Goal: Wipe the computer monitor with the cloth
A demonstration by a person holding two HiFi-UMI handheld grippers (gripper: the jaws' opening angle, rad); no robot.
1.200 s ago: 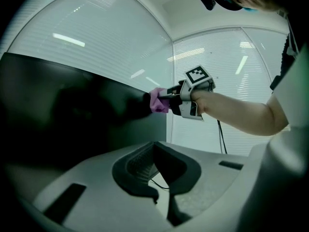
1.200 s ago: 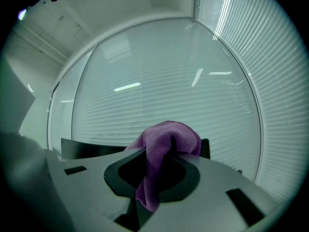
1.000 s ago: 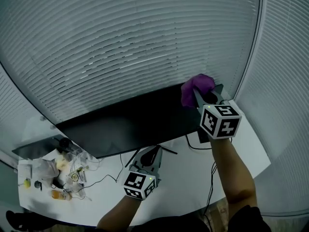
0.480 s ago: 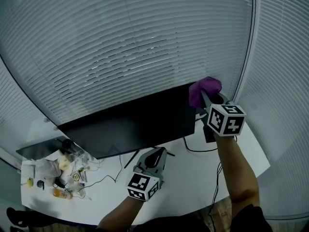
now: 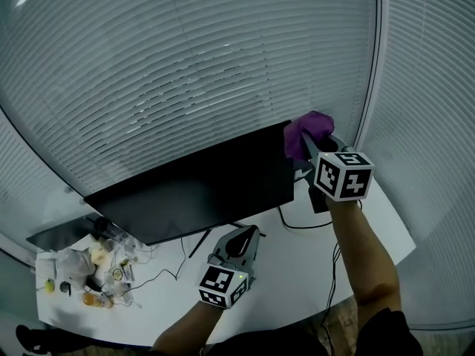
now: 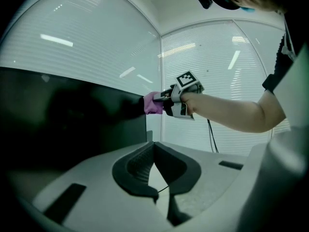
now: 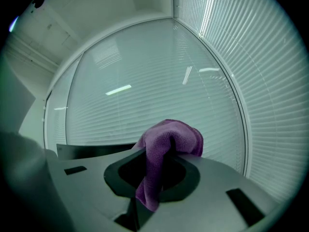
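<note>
The purple cloth [image 5: 304,130] is bunched between the jaws of the right gripper [image 5: 309,144], which are closed on it, with a loose fold hanging down between them (the right gripper view shows this best). The cloth sits at the upper right corner of the black monitor [image 5: 200,188], up against its top edge as far as the left gripper view shows. The screen is dark and stands on a white desk [image 5: 297,262], tilted back toward the window blinds [image 5: 185,73].

The left gripper [image 5: 241,237] hangs low over the desk in front of the monitor's foot, well apart from the cloth. Its jaws meet at the tips and hold nothing. A black cable [image 5: 297,225] runs across the desk below the monitor's right end. Small clutter [image 5: 89,262] lies at the desk's far left end.
</note>
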